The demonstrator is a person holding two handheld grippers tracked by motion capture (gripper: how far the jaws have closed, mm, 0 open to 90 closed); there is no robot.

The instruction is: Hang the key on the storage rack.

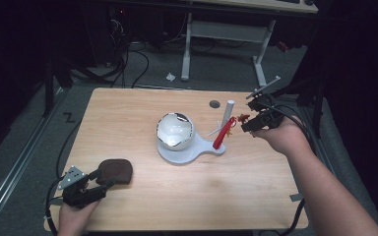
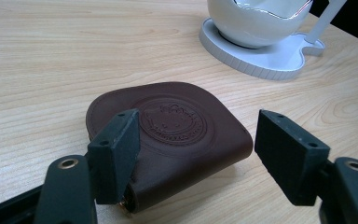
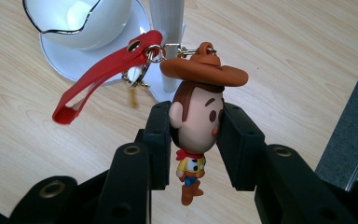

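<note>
Leftmost, our left gripper (image 1: 100, 180) stands wide open around the near end of the brown leather pouch (image 2: 172, 135), which lies flat on the table (image 1: 128, 113) well left of and nearer than the white stand (image 1: 189, 151). That stand carries an egg-shaped white bowl (image 1: 174, 130) and an upright post (image 1: 226, 114). Right of the post, our right gripper (image 3: 196, 135) is clamped on the head of a cowboy figure keychain (image 3: 198, 123), held above the wood, its red strap (image 3: 100, 74) hanging toward the post
</note>
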